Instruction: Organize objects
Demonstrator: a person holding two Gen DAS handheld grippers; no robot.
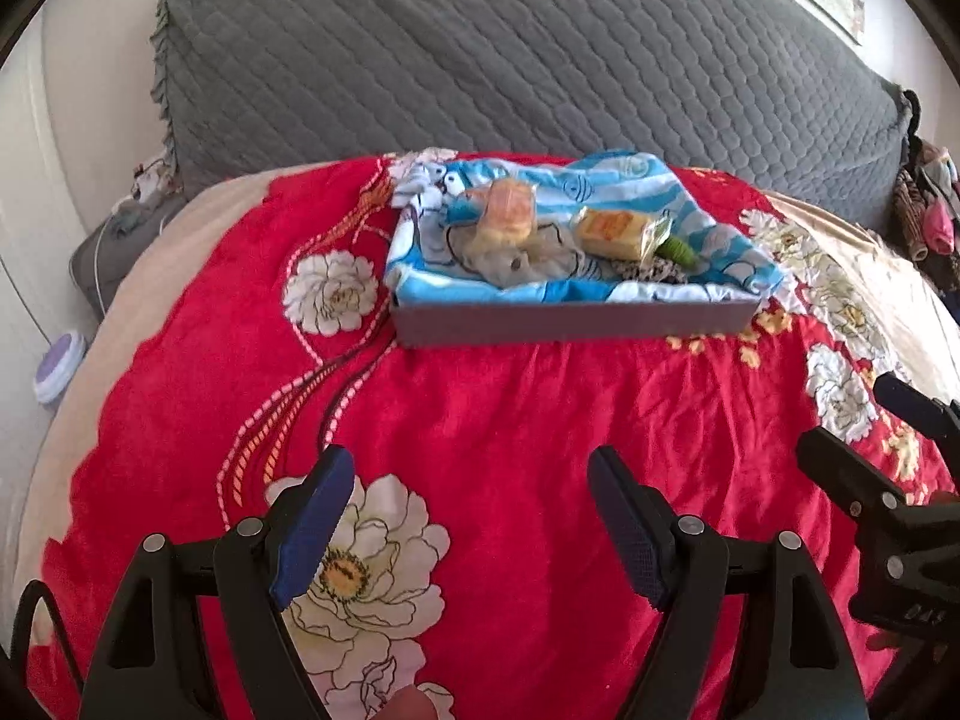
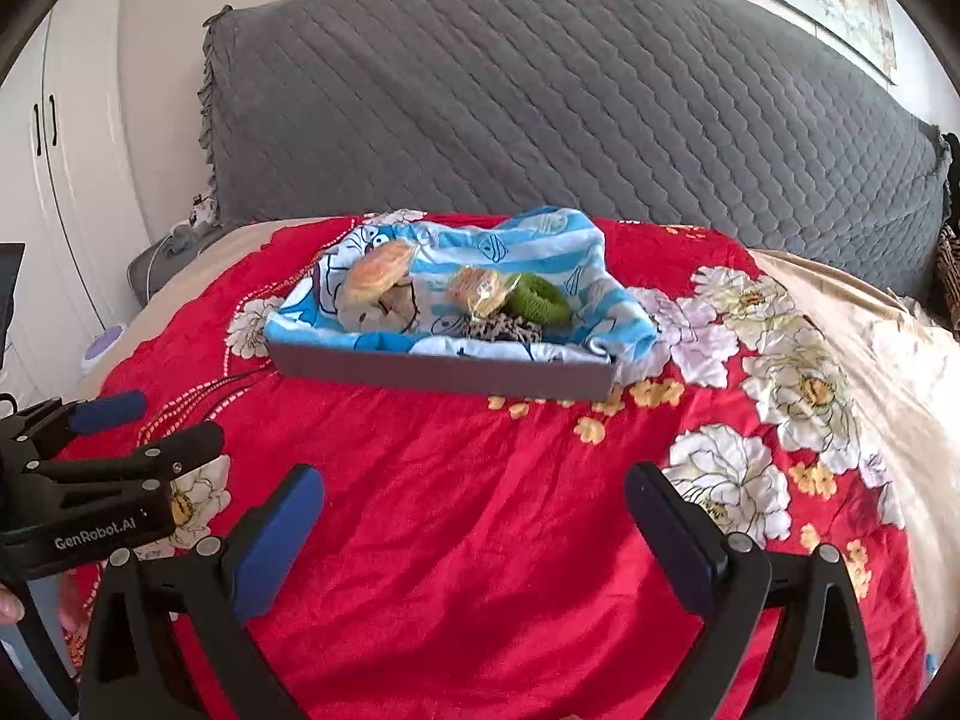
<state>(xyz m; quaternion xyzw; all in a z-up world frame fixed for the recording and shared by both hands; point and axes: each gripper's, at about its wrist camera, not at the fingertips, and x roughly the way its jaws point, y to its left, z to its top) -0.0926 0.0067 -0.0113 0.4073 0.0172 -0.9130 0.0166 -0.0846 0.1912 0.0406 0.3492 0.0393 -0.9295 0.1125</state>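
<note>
A shallow grey box (image 1: 570, 321) (image 2: 438, 372) sits on the red floral bedspread, lined with a blue cartoon cloth (image 1: 708, 246) (image 2: 540, 240). Inside lie a wrapped round pastry (image 1: 507, 213) (image 2: 378, 276), a second wrapped yellow snack (image 1: 618, 231) (image 2: 480, 291), a green knitted ring (image 1: 678, 252) (image 2: 537, 297) and a dark knitted piece (image 2: 504, 327). My left gripper (image 1: 474, 480) hovers open over the bedspread, well short of the box, nothing between its blue pads. My right gripper (image 2: 474, 498) is also open and empty, beside the left one (image 2: 114, 420).
The red bedspread (image 1: 540, 420) covers a bed with a grey quilted headboard (image 1: 510, 48) behind the box. A round purple-and-white object (image 1: 60, 366) and a grey cushion lie at the left. White wardrobe doors (image 2: 48, 180) stand far left. Clutter sits at the right edge (image 1: 924, 204).
</note>
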